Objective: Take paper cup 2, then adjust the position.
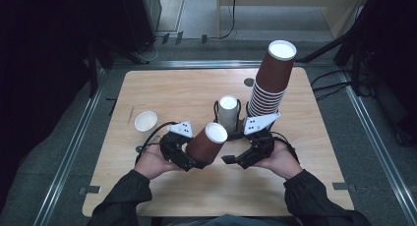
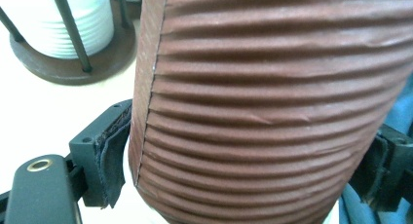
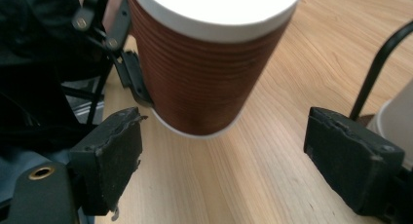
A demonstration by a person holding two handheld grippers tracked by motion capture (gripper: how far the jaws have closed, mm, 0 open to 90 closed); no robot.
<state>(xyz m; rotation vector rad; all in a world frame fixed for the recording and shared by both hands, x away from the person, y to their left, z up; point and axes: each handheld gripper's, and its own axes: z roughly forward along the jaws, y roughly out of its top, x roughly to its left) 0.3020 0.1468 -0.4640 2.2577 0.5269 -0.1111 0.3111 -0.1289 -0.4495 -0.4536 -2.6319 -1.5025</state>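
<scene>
- High view: the left gripper [image 1: 196,159] clamps a ribbed brown paper cup [image 1: 207,142] near its base, tilted above the wooden table [image 1: 162,88], white mouth toward the middle. The right gripper [image 1: 231,159] sits just beside it, jaws wide with nothing between them. Behind stand a wire cup holder [image 1: 216,108] with a pale cup stack [image 1: 228,110] in it, a tall leaning stack of brown cups [image 1: 270,83], and one small white cup [image 1: 146,121] set apart at left, apparently empty.
- Left gripper view: both pads press the ribbed brown paper cup's [image 2: 272,102] wall; the holder's round base [image 2: 73,63] carries a white stack.
- Right gripper view: spread pads [image 3: 114,151], the cup [image 3: 204,68] ahead and untouched, above the table.
- Judgement: one cup is pulled free and in hand; placing it, probably with a handover or a drop into the holder, is left.
</scene>
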